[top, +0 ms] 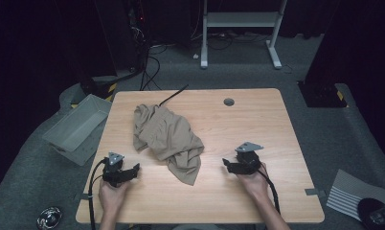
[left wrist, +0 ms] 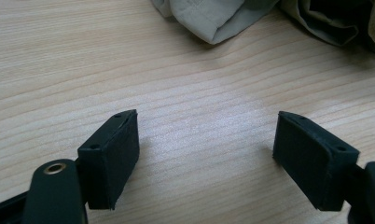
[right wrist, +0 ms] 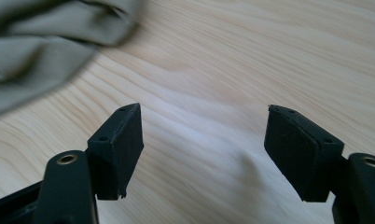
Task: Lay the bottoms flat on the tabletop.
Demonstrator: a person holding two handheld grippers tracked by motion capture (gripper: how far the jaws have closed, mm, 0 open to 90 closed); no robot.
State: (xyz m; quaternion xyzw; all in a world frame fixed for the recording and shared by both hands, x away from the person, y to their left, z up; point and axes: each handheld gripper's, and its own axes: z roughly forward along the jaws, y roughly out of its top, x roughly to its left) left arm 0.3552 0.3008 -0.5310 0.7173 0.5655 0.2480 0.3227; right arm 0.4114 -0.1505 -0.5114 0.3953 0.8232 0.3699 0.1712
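Note:
A crumpled beige cloth (top: 169, 139) lies in a heap on the wooden table (top: 238, 124), left of centre. My left gripper (top: 135, 167) rests low near the front left of the table, pointing toward the cloth, open with bare wood between its pads (left wrist: 113, 156). The cloth's folded edge (left wrist: 213, 18) lies ahead of it, apart from the jaws. My right gripper (top: 225, 163) sits at the front right, aimed left at the cloth, open and holding nothing. The cloth (right wrist: 41, 42) fills the upper left of the right gripper view, clear of the pads (right wrist: 120, 144).
A grey plastic bin (top: 78, 127) stands off the table's left edge. A black cable (top: 174, 96) runs off the far edge behind the cloth. A round grommet hole (top: 229, 101) sits near the far edge. A white desk frame (top: 241, 28) stands on the floor beyond.

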